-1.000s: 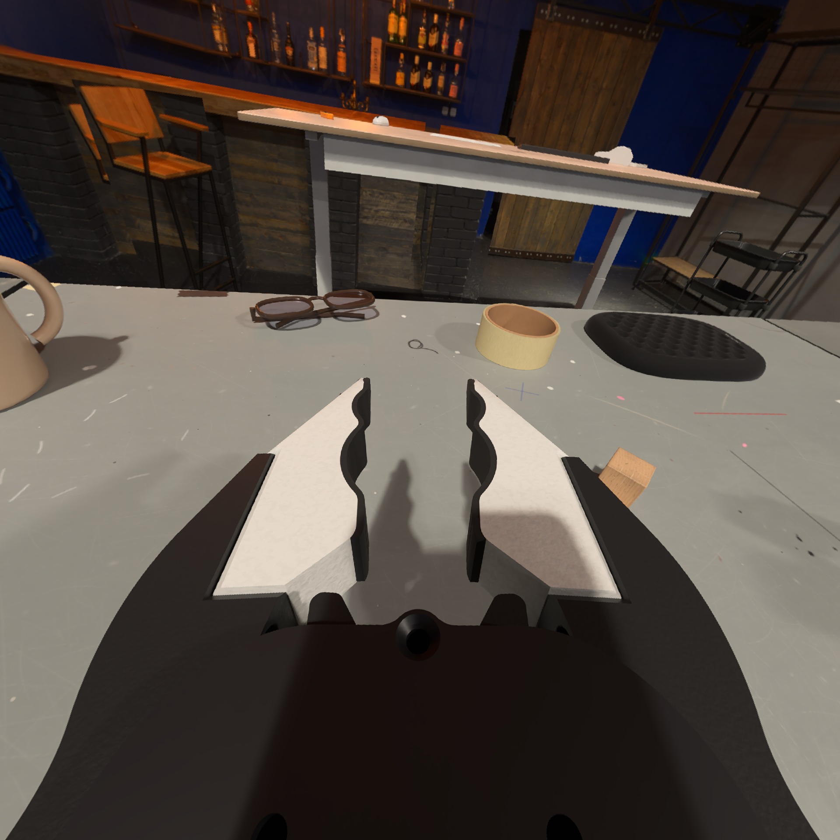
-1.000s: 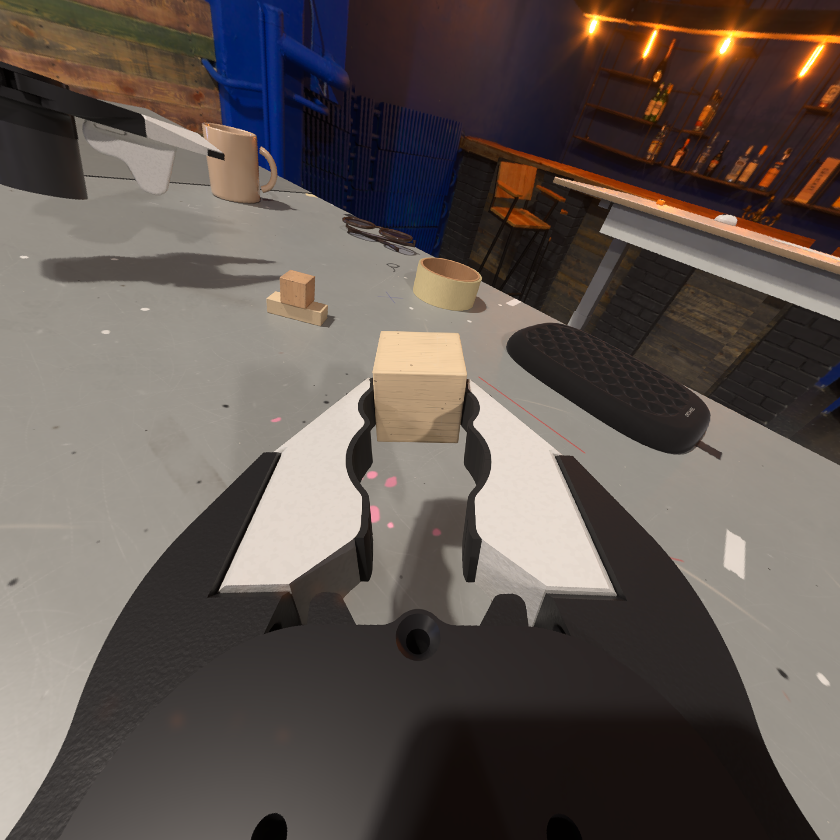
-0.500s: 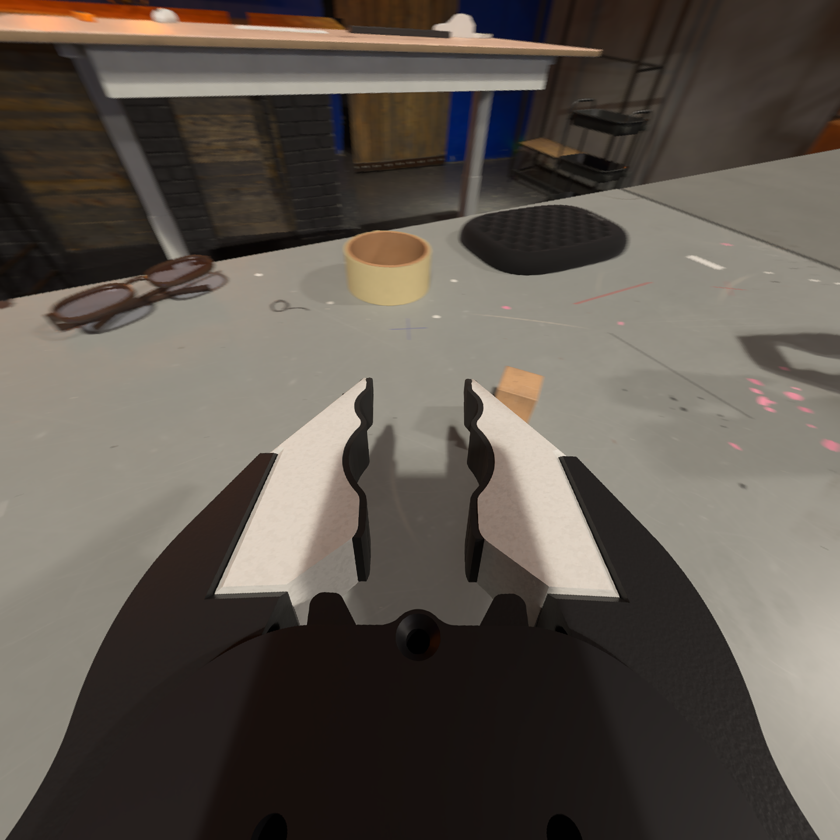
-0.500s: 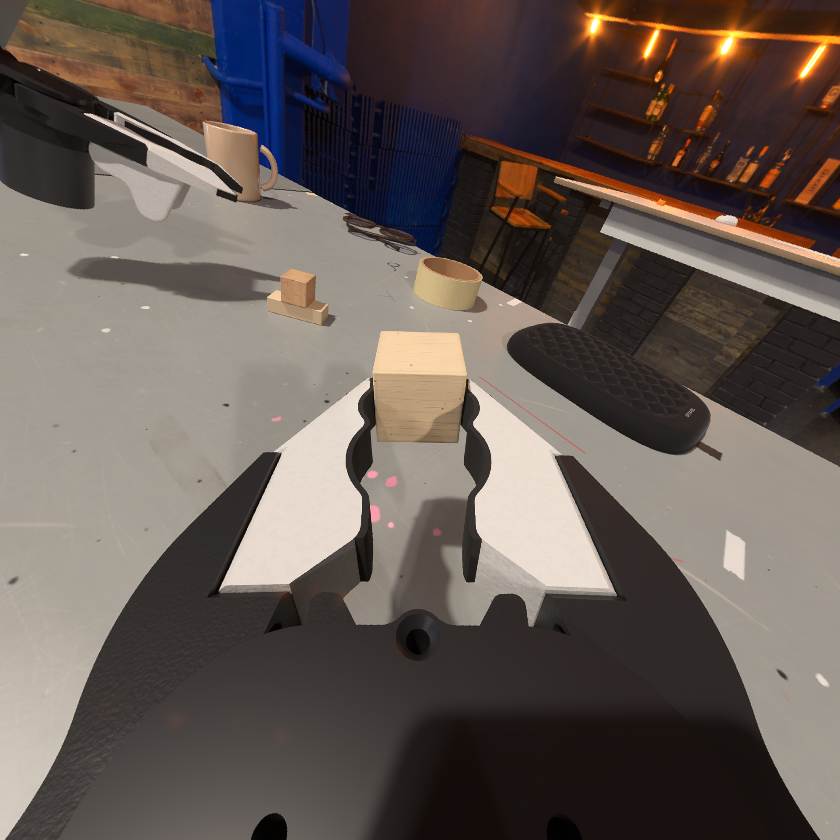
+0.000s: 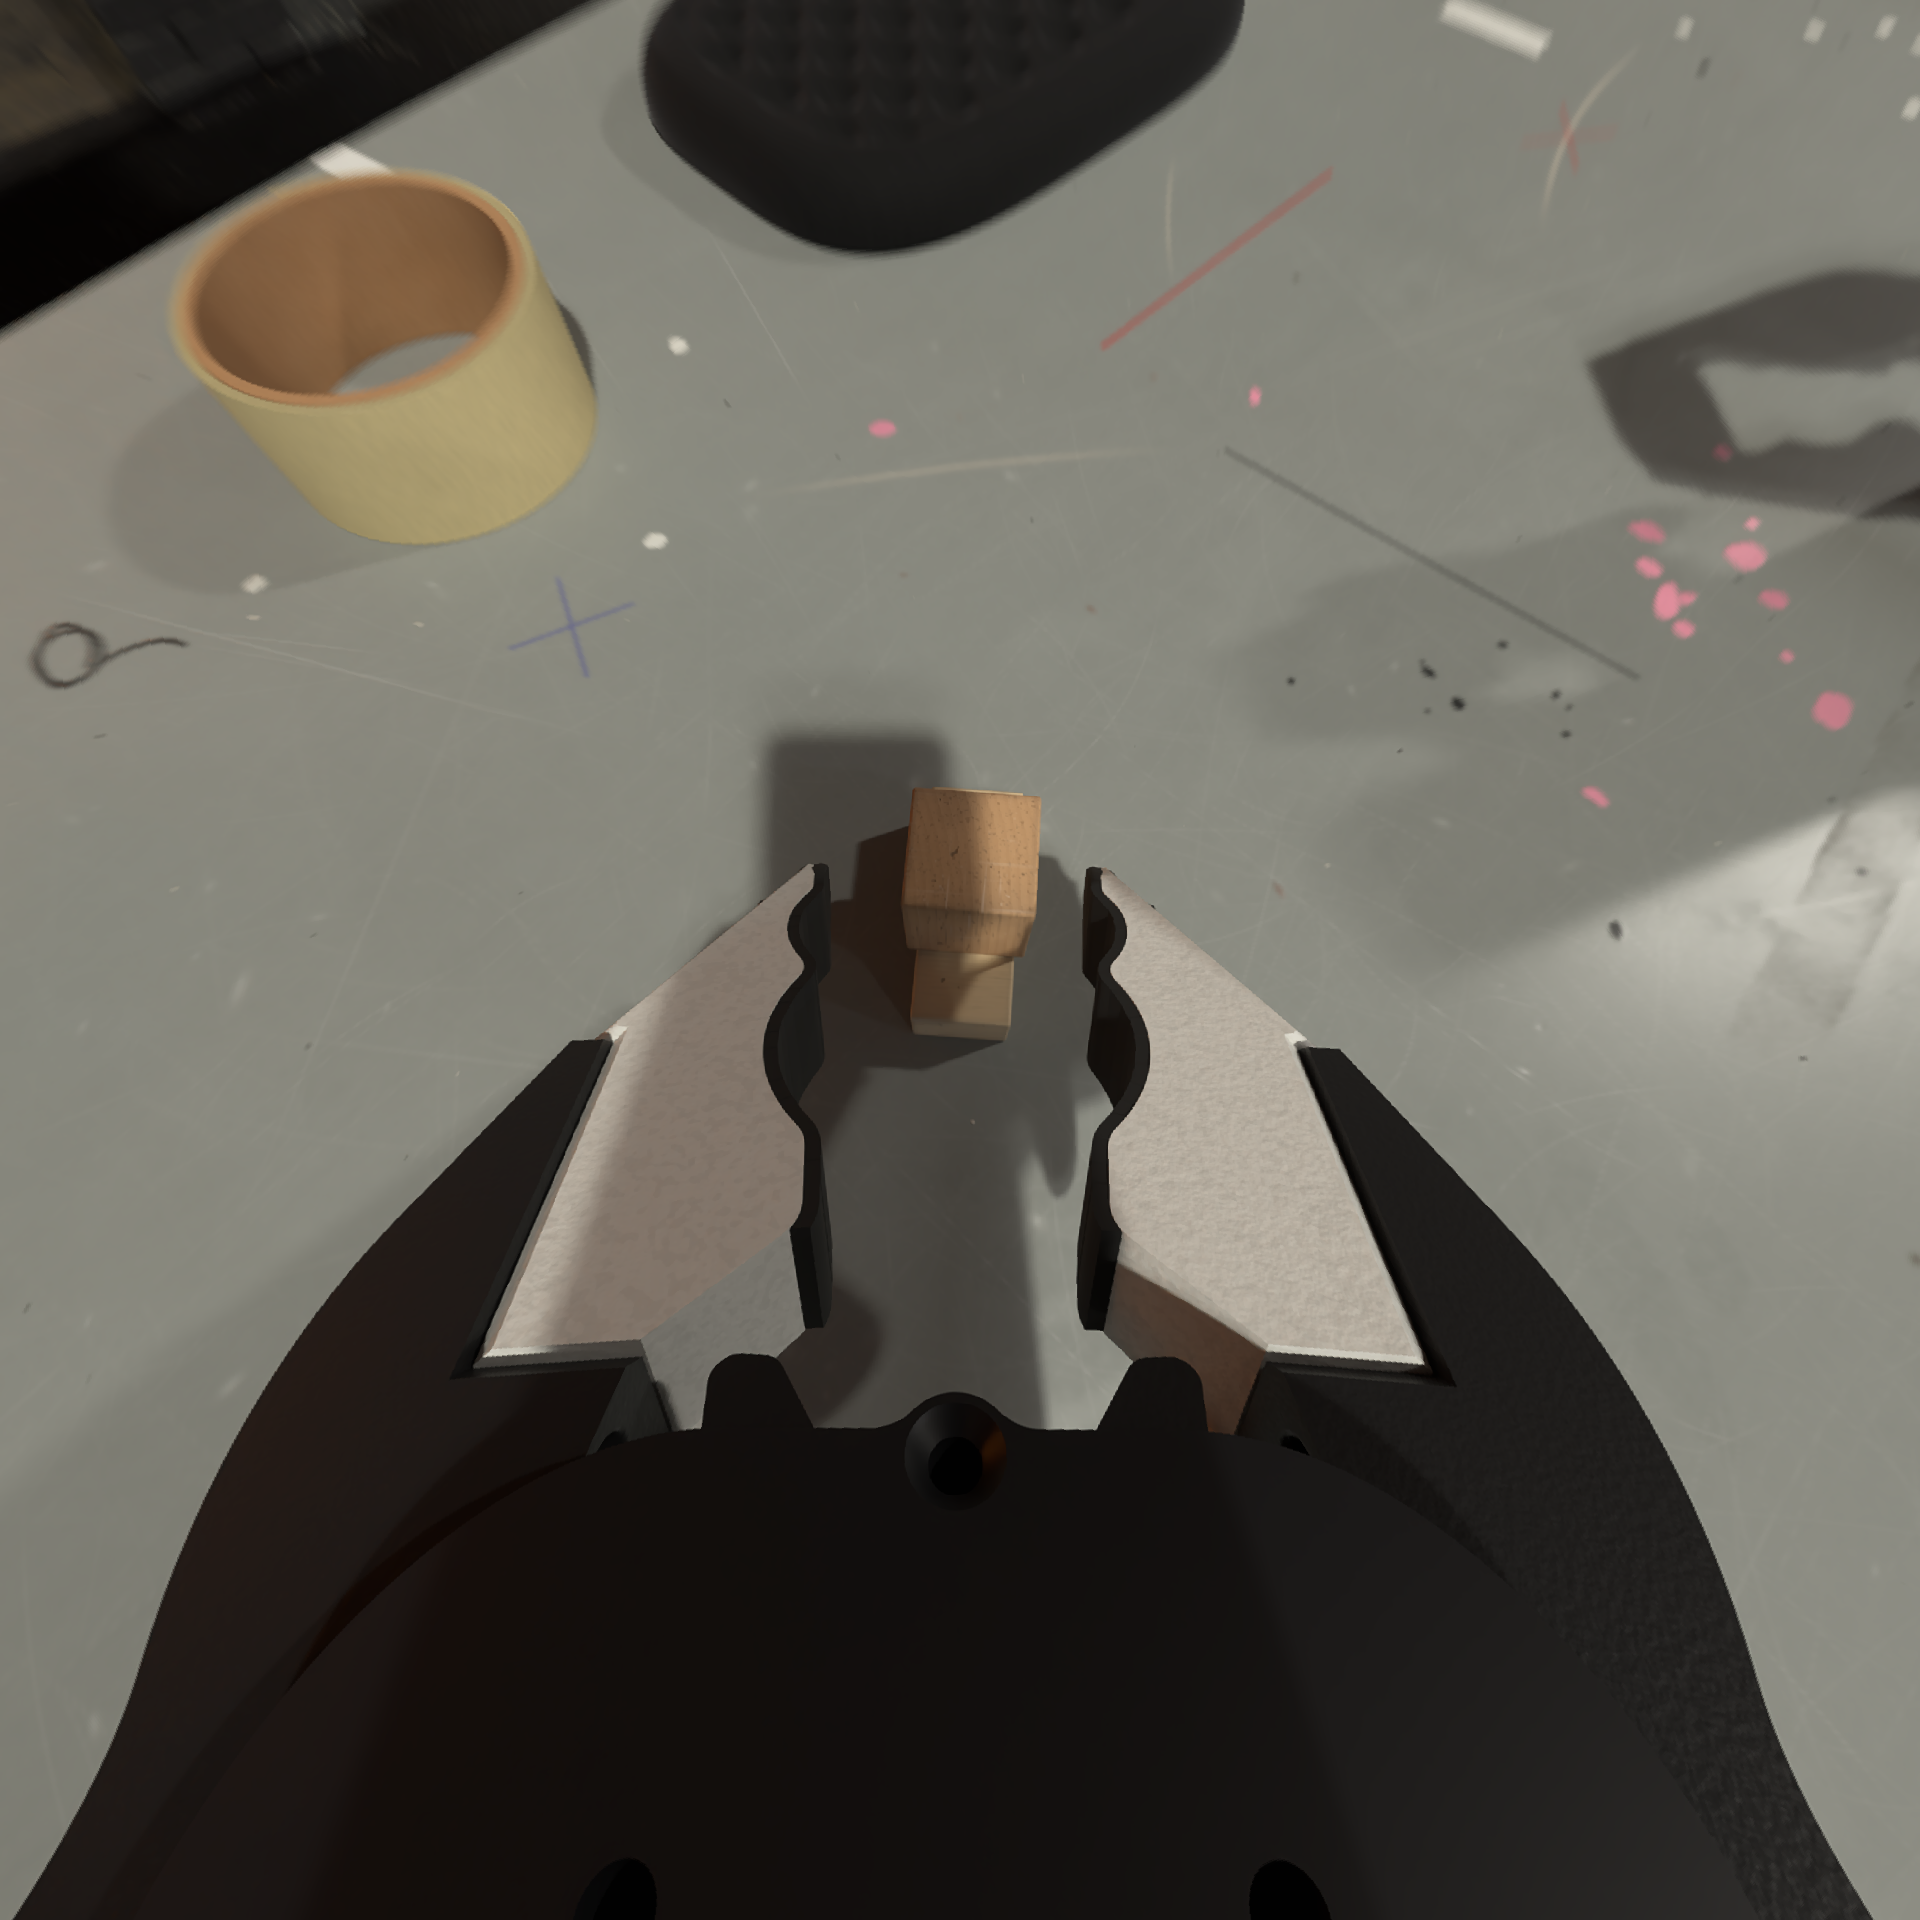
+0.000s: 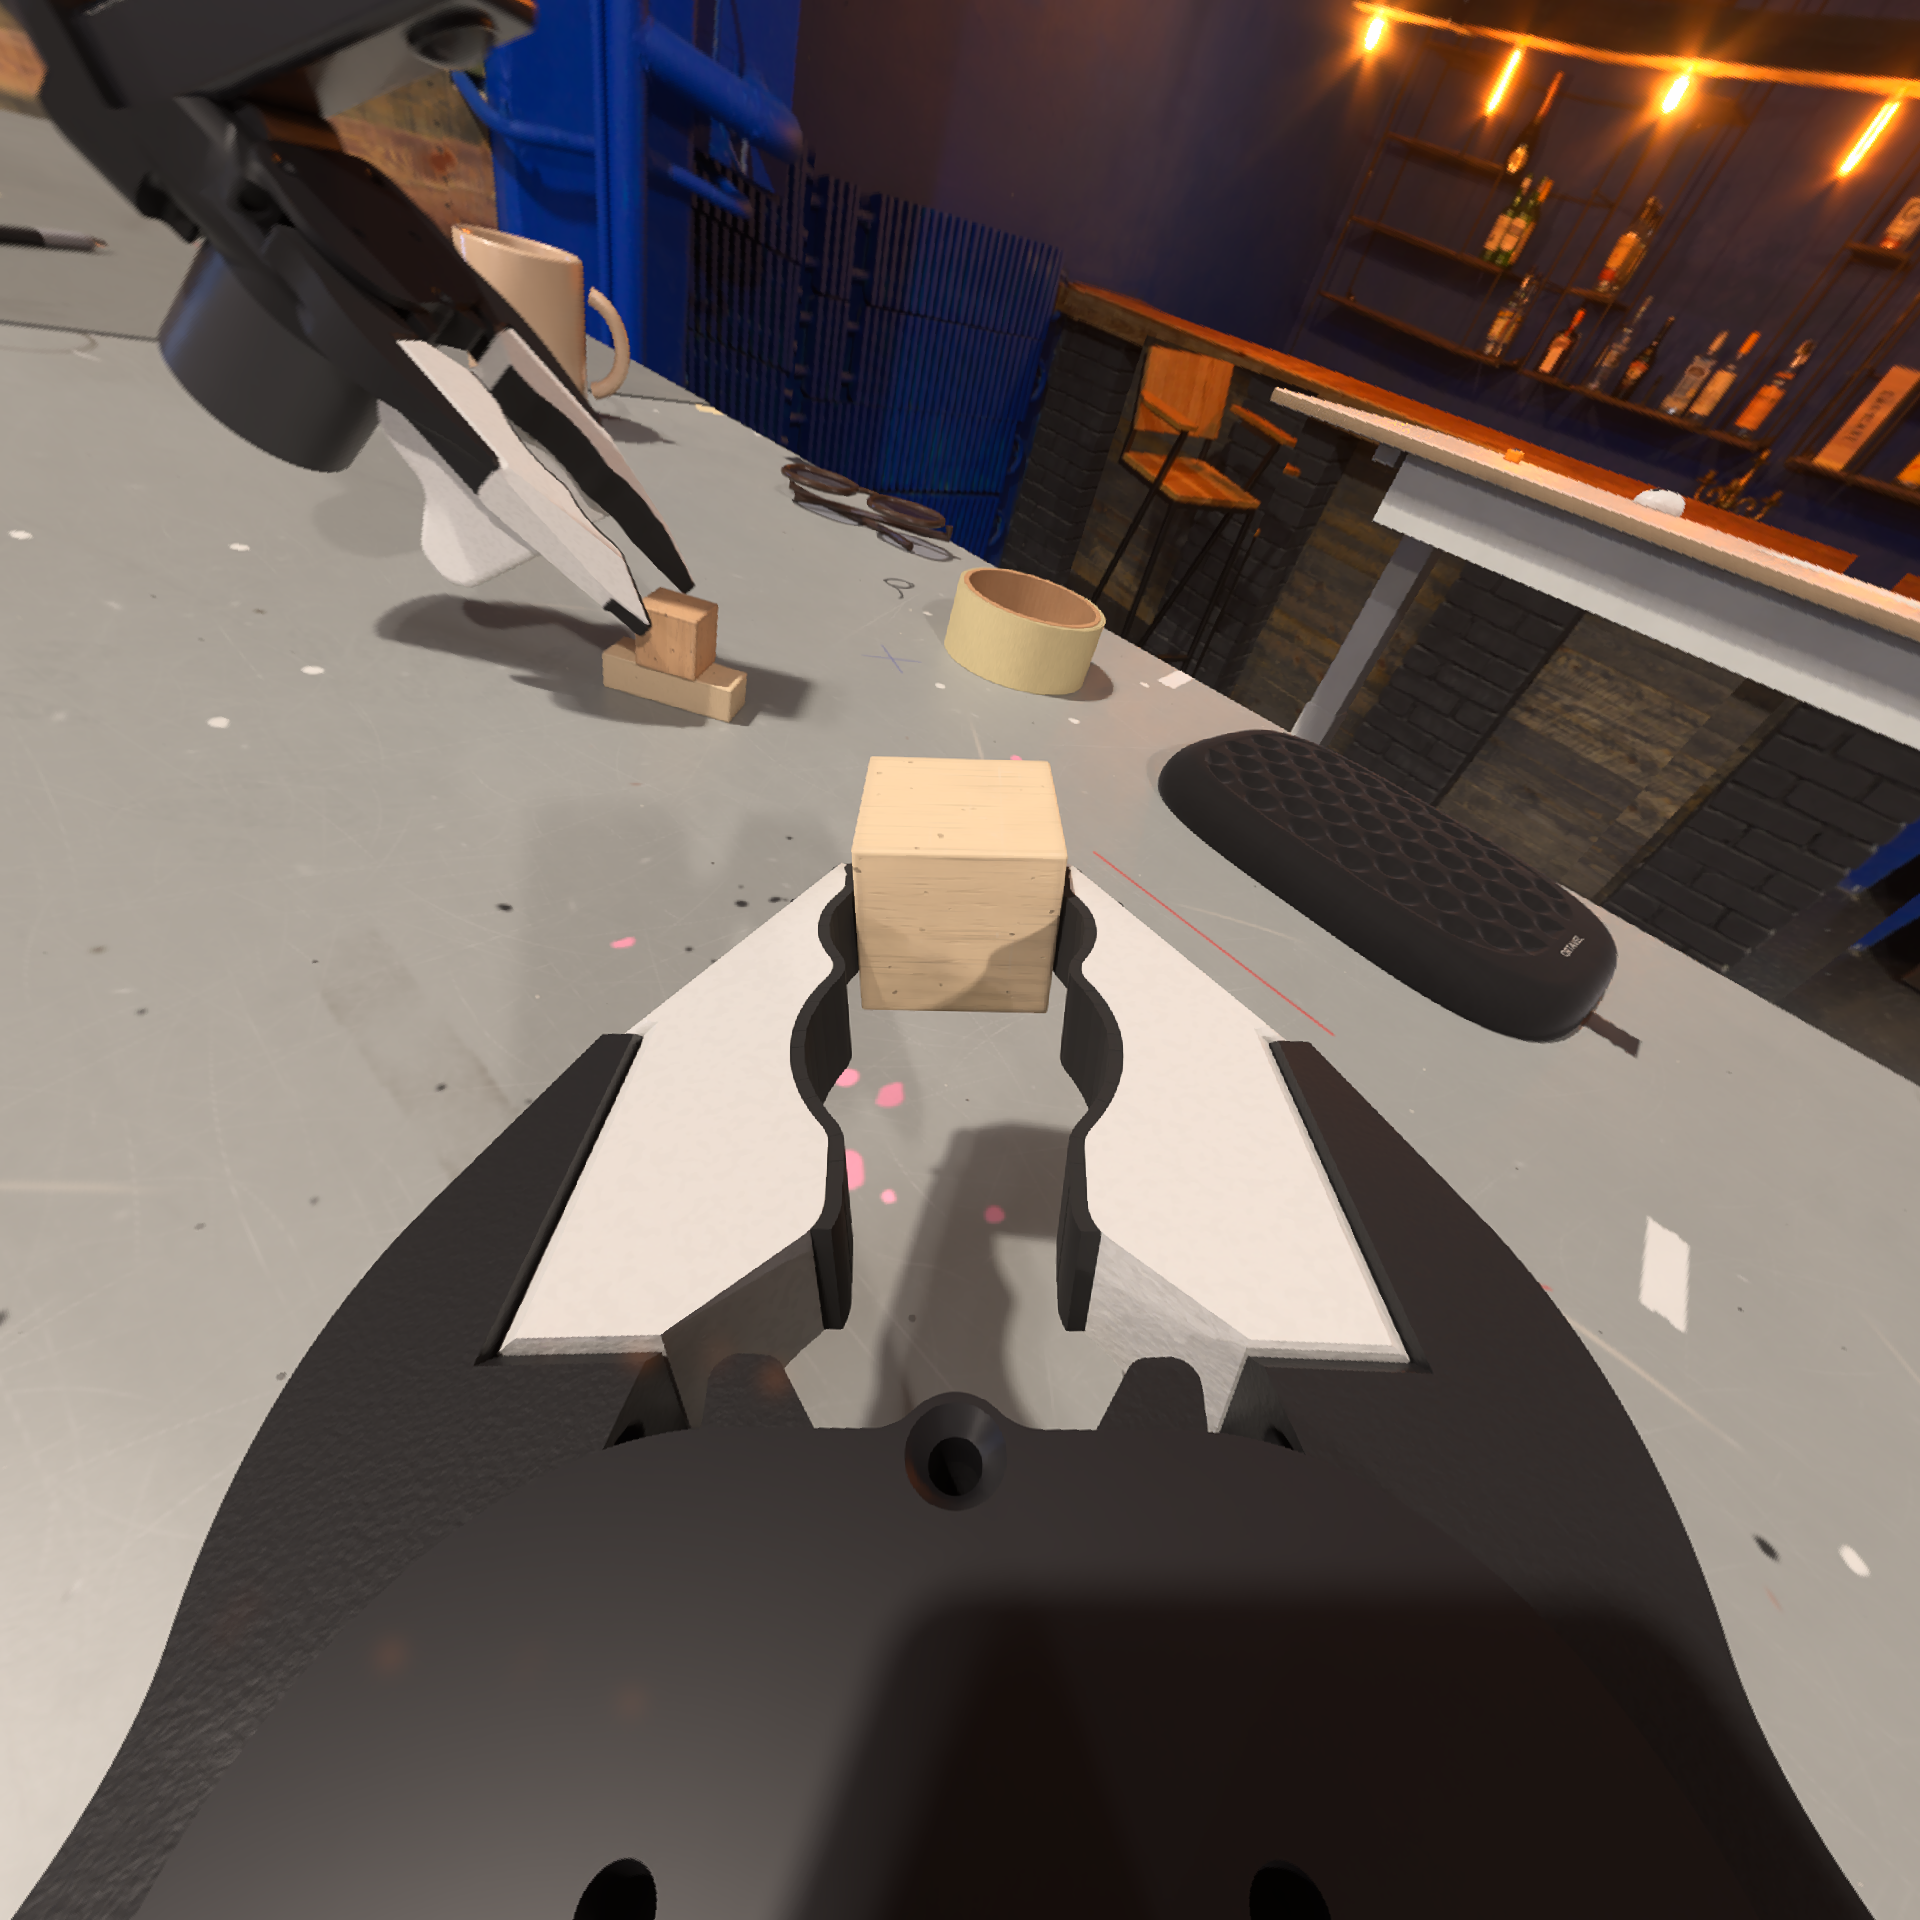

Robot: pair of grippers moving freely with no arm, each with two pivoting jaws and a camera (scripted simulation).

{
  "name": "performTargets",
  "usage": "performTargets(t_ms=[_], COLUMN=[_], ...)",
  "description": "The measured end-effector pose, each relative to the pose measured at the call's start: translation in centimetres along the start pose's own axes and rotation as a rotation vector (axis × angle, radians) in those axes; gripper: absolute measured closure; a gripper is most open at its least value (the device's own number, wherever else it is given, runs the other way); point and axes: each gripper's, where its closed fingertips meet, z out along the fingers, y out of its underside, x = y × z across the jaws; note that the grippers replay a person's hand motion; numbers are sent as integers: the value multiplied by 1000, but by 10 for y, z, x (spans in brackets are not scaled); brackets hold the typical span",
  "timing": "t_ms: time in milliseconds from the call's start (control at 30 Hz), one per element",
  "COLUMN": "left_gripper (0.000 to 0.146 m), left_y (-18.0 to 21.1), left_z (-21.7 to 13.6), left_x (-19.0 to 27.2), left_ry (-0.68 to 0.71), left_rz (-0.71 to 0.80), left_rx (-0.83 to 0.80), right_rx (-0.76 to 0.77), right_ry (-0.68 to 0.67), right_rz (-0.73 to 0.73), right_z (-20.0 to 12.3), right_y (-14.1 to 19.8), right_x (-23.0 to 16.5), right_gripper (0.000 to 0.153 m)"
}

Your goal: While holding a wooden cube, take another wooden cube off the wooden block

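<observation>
A small brown wooden cube (image 5: 968, 875) sits on a pale wooden block (image 5: 961, 993) on the grey table. My left gripper (image 5: 957, 906) is open, tilted down, with its fingertips on either side of this cube and not touching it. In the right wrist view the left gripper (image 6: 639, 601) shows far left, tips at the cube (image 6: 677, 634) on the block (image 6: 675, 682). My right gripper (image 6: 956, 914) is shut on a pale wooden cube (image 6: 958, 883) and holds it above the table.
A roll of tan tape (image 5: 384, 358) (image 6: 1023, 629) and a black cushion pad (image 5: 935, 104) (image 6: 1382, 878) lie beyond the block. Brown glasses (image 6: 868, 506) and a beige mug (image 6: 540, 301) stand farther back. The table edge runs behind them.
My left gripper has swung right and tipped downward, coming over the cube on the block so that the cube now lies between its tips. The right gripper has held still with its cube.
</observation>
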Motion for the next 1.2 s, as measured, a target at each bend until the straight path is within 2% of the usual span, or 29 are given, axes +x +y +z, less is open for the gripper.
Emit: performTargets(t_ms=[167,233,333,400,500,567,733,867,1000,1200], left_gripper=[95,100,116,116,117,117,117,117,117,117], left_y=[20,19,19,16,-3,-23,-68,-86,-84,-77], left_z=[26,28,26,23,10,-8,-63,-96,-102,-102], left_x=[-1,1,6,8,2,-1,17,25,37,44], left_ry=[61,97,141,144,79,44,150,72,31,48], left_rz=[-2,-27,-34,-24,-25,-61,-184,-204,-167,-189], left_rx=[-148,-128,-143,-127,-10,138,555,804,837,842], right_rx=[-25,-23,14,38,44,51,118,174,207,272], right_ry=[11,21,34,31,30,37,70,66,52,47], right_rz=[-55,-71,-62,-38,-20,-21,0,47,75,176], right_z=[5,5,3,2,1,0,-9,-16,-21,-32], right_y=[3,2,-3,-6,-7,-8,-18,-24,-28,-32], right_x=[-2,-1,1,3,5,7,14,18,19,28], right_gripper=[116,116,116,116,116,116,116,116,116,116])
